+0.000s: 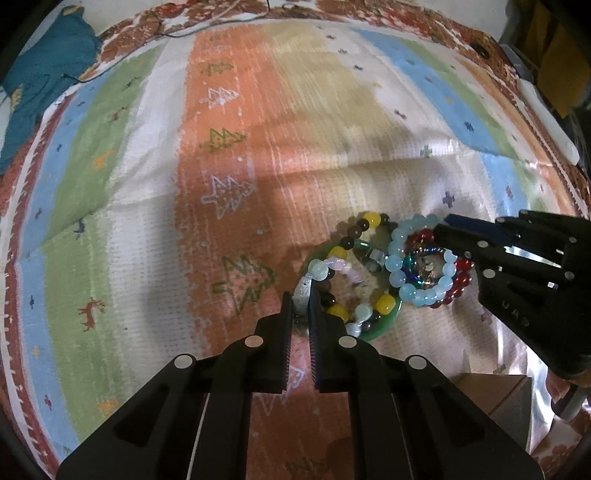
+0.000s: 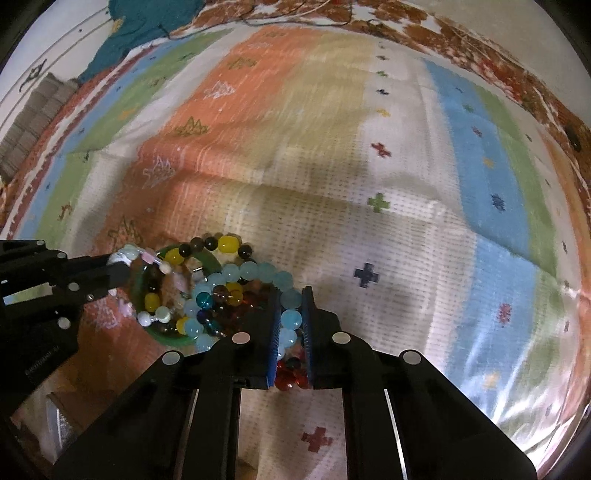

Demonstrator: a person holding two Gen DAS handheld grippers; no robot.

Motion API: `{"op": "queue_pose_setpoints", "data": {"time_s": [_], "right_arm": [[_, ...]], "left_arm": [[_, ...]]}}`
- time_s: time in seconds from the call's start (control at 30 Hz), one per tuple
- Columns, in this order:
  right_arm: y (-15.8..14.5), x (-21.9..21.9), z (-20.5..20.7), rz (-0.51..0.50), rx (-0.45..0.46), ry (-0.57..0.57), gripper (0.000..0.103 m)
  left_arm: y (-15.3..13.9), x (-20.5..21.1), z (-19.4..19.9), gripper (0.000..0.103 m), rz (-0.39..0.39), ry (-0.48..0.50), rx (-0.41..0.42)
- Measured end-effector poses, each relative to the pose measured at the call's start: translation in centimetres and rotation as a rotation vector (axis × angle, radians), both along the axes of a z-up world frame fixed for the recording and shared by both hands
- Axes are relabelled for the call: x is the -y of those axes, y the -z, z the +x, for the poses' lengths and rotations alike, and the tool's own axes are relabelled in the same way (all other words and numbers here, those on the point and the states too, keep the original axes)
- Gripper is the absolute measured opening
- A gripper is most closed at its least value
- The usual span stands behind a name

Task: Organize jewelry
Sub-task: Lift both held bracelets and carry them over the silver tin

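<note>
A pile of jewelry lies on a striped cloth (image 1: 314, 122). It holds a green bangle (image 1: 384, 326), a yellow-and-brown bead bracelet (image 1: 371, 220), a pale mixed bead strand (image 1: 317, 269), a light blue bead bracelet (image 1: 397, 258) and a dark red bead bracelet (image 1: 461, 284). My left gripper (image 1: 300, 295) is shut on the pale strand at the pile's left edge. My right gripper (image 2: 291, 314) is shut on the light blue bracelet (image 2: 290, 319), with red beads (image 2: 291, 376) between its fingers too. The right gripper also shows in the left wrist view (image 1: 448, 230).
A teal cloth (image 1: 40, 74) lies at the far left corner with a thin cord (image 1: 184, 31) beside it. A cardboard box (image 1: 506, 398) stands near the right front. A white object (image 1: 546, 118) lies along the right edge.
</note>
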State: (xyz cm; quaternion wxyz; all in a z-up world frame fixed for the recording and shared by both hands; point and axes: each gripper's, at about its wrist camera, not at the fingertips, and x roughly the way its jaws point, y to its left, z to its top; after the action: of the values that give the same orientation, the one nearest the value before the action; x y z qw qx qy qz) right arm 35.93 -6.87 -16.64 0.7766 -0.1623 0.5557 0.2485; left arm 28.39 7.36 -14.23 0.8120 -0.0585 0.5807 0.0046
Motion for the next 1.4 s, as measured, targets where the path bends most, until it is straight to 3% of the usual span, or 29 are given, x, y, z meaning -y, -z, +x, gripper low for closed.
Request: {"op": "queue_pose_setpoints", "data": {"time_s": [0.7,1.4], "right_arm": [[-7.1,2.6,-3.2,0.109,0.133,0.062,0.012],[-10.5,4.2,-7.4,0.181,0.189,0.055,0.012]], "left_arm": [[-7.9,2.4,-3.5,0.008,-0.010,-0.008,0.175],[-12.0,2.7,-8.5,0.008,-0.042,-0.030,0.266]]}}
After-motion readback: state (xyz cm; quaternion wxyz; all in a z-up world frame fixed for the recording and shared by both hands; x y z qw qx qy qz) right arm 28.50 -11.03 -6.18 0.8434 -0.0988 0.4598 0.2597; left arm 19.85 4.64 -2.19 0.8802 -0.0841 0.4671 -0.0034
